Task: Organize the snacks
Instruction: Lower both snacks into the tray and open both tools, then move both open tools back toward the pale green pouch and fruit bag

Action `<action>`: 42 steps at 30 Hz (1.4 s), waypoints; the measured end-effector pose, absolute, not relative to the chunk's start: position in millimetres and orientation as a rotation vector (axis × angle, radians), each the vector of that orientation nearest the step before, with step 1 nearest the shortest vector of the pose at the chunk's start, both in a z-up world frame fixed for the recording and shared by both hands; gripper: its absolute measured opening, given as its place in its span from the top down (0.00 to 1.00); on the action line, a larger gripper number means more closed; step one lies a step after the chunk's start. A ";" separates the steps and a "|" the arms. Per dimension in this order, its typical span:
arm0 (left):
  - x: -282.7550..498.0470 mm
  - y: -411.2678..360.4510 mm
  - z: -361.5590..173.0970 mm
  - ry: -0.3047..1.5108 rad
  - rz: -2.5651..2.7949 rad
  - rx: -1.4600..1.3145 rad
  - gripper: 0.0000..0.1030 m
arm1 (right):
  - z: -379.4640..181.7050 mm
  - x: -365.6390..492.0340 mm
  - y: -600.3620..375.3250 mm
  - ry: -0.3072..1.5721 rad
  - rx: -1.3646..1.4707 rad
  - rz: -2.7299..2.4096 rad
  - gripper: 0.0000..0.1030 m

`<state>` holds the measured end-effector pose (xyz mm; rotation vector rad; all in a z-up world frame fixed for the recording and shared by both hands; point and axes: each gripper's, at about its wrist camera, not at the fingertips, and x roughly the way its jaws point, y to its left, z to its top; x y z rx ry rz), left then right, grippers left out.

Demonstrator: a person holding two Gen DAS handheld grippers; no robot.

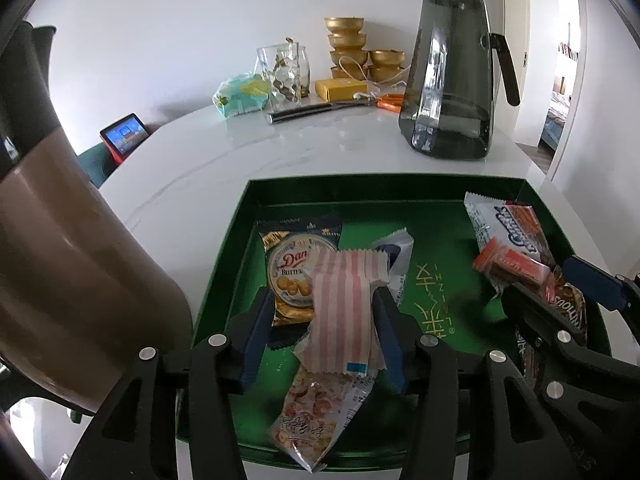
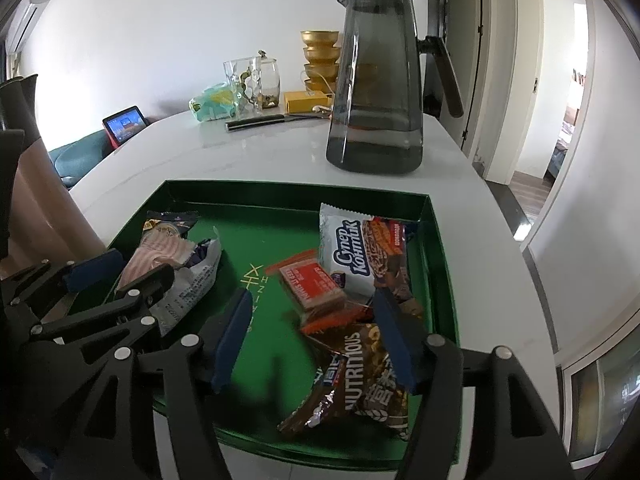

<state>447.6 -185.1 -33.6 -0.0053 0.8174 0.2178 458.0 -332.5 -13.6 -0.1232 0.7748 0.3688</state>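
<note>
A green tray (image 1: 224, 264) (image 2: 440, 264) holds snack packets. On its left lie a Danish butter cookie bag (image 1: 290, 276), a pink-striped packet (image 1: 344, 312) (image 2: 156, 256) and a clear nut packet (image 1: 320, 404). My left gripper (image 1: 322, 334) is open over the striped packet, one finger on each side. On the right lie a white Super Kontik packet (image 2: 356, 248), an orange wafer bar (image 2: 312, 284) and a brown Nutritious bag (image 2: 356, 380). My right gripper (image 2: 316, 336) is open just above the bar and the bag.
A dark glass pitcher (image 1: 452, 80) (image 2: 376, 92) stands behind the tray. Gold bowls (image 1: 348, 48), glass jars (image 1: 286, 72), a yellow box (image 1: 340, 89), a knife (image 1: 300, 113), scissors (image 1: 388, 102) and a teal bag (image 1: 240, 94) sit at the back. A brown vase (image 1: 60, 264) stands left.
</note>
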 end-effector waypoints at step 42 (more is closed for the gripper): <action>297.1 -167.2 126.6 0.540 0.071 -0.072 0.44 | 146.4 321.6 -372.2 0.508 -0.119 0.262 0.04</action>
